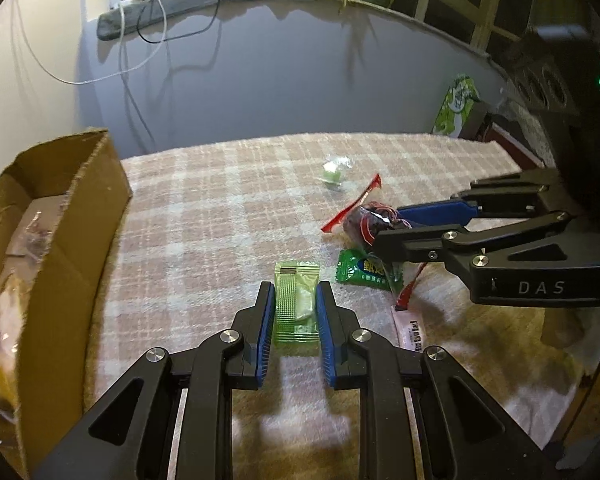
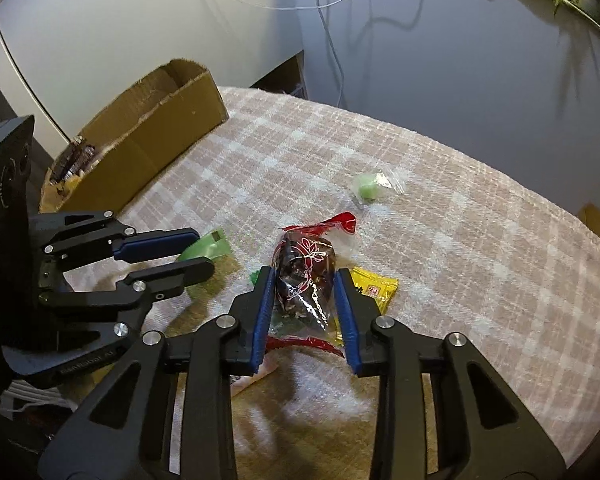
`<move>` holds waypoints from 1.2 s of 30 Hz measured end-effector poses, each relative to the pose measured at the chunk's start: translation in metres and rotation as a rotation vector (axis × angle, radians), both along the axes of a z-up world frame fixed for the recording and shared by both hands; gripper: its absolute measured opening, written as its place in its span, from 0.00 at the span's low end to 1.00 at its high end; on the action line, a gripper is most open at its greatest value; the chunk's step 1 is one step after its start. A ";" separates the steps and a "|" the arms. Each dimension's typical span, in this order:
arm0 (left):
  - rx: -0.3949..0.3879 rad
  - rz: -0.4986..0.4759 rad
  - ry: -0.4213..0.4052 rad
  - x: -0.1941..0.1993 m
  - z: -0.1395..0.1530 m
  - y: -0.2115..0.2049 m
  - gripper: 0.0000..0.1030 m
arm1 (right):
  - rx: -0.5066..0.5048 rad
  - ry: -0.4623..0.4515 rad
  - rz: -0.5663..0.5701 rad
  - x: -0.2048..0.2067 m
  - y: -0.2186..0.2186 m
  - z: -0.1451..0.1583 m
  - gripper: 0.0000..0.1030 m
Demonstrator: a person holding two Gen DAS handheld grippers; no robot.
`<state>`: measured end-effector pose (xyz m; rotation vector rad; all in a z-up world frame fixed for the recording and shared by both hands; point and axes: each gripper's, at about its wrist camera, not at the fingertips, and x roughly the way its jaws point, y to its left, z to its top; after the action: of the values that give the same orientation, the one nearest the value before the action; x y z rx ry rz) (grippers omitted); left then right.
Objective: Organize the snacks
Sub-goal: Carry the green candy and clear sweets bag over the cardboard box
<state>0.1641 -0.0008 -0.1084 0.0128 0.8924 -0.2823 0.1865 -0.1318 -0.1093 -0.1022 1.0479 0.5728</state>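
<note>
Left claw (image 1: 296,312) clenched on green packet (image 1: 296,300), long axis along its fingers. Box (image 1: 80,216) lies left, nearer this hand. Right claw (image 2: 305,304) grasps dark red-wrapped snack (image 2: 304,272).

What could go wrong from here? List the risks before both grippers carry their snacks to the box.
1. The right gripper pinches a crinkly red-and-clear snack bag; its slippery film could slide out in transit.
2. That bag lies on the yellow packet and a green one, which might get dragged along.
3. The left gripper holds the light green packet only by its edges, so it could twist free before reaching the cardboard box.
</note>
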 end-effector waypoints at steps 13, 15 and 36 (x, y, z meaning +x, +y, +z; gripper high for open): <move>-0.028 0.074 -0.103 -0.030 0.042 0.034 0.19 | 0.043 -0.079 -0.021 -0.020 0.002 0.041 0.31; -0.035 0.091 -0.118 -0.035 0.048 0.044 0.19 | 0.052 -0.087 -0.017 -0.021 0.006 0.048 0.31; 0.025 0.306 -0.211 -0.046 0.084 0.156 0.19 | 0.127 -0.144 0.120 -0.009 0.117 0.087 0.31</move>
<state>0.1183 0.1557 -0.0246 -0.0698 0.6767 0.0161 0.1775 -0.0150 -0.0220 -0.0935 0.8675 0.7285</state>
